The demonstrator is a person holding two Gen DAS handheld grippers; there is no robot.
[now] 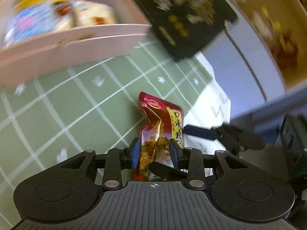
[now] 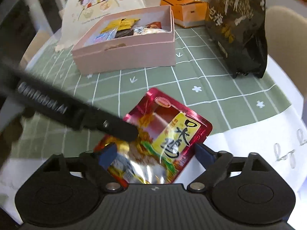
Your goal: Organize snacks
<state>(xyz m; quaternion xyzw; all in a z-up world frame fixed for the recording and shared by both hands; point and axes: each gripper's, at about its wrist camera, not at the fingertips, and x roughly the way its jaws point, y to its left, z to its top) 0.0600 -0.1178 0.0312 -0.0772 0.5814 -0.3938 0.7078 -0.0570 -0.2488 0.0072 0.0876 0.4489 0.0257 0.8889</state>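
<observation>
A red snack packet (image 1: 161, 128) with a yellow label is pinched between the blue pads of my left gripper (image 1: 155, 154), held above the green checked tablecloth. In the right wrist view the same packet (image 2: 163, 140) lies between the wide-apart fingers of my right gripper (image 2: 156, 155), which is open around it. The left gripper's finger (image 2: 115, 126) reaches in from the left and grips the packet. The right gripper's finger (image 1: 201, 132) shows at the packet's right side. A pink box (image 2: 126, 53) holding several snacks stands behind on the cloth; it also shows blurred in the left wrist view (image 1: 76, 44).
A large black snack bag (image 2: 239, 28) stands at the right of the cloth, blurred in the left wrist view (image 1: 184, 17). An orange carton (image 2: 186, 11) and a white illustrated bag (image 2: 96, 5) stand behind the box. The table edge with white cloth (image 2: 259, 143) is at right.
</observation>
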